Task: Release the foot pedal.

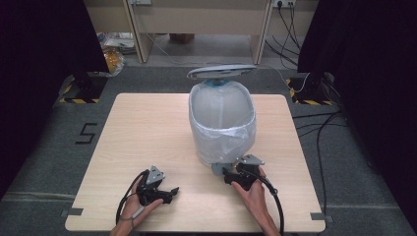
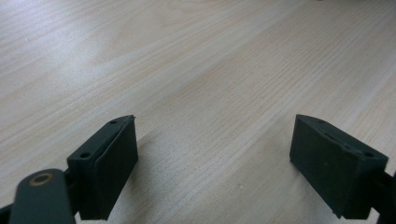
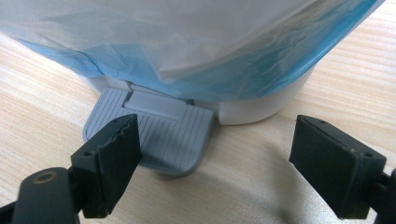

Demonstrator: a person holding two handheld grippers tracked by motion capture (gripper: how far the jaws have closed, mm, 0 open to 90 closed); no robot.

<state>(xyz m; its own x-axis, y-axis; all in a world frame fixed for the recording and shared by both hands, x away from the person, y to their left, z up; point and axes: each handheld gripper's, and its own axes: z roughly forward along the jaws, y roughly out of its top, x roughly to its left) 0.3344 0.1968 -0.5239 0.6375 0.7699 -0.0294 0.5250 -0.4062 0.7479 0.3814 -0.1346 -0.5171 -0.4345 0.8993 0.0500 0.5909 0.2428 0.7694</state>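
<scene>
Wooden table (image 1: 147, 128) bears a bin (image 1: 222, 123); right gripper (image 3: 215, 154) fingers gape over its pedal (image 3: 163, 135), left gripper (image 2: 215, 158) fingers gape empty

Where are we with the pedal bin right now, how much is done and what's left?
Done: the bin has a bag fitted and its lid stands open. In hand: the right gripper, jaws open, sits at the grey foot pedal, one jaw over it. The left gripper rests open on the bare table, holding nothing. Left: nothing is inside the bag, and neither gripper has anything to drop in.
</scene>
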